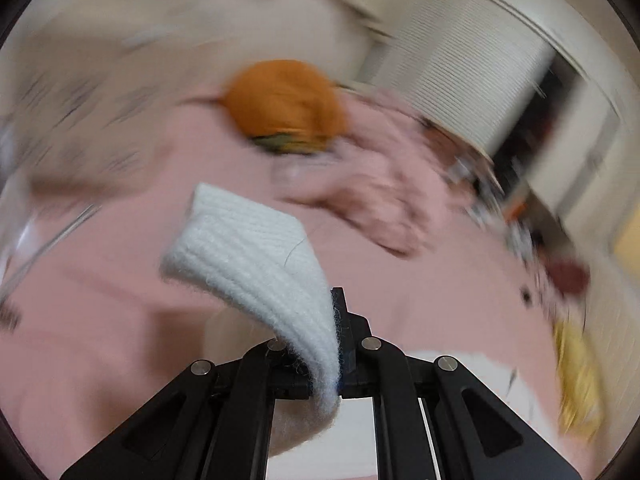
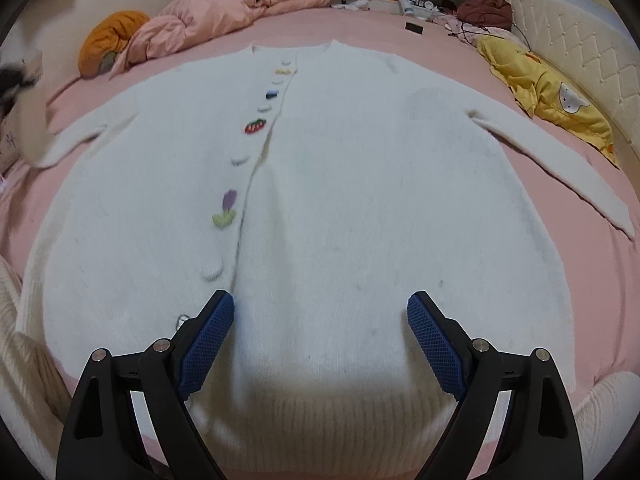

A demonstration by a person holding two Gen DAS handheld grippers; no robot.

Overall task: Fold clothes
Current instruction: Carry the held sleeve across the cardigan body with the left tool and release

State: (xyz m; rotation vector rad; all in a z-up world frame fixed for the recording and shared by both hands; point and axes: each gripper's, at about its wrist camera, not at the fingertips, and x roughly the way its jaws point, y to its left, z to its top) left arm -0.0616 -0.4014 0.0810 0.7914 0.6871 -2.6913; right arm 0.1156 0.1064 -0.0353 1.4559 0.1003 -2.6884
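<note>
A white fluffy cardigan lies flat and face up on the pink bed sheet, its front closed with coloured knitted buttons. In the left wrist view my left gripper is shut on the ribbed cuff of a white sleeve, which hangs lifted above the bed; the picture is blurred by motion. My right gripper hovers open over the cardigan's lower part near the hem, with nothing between its blue pads. The cardigan's right sleeve lies stretched out to the side.
An orange cushion and a bunched pink duvet lie at the far left of the bed. A yellow garment lies by the padded headboard on the right. A black phone and clutter sit at the far edge.
</note>
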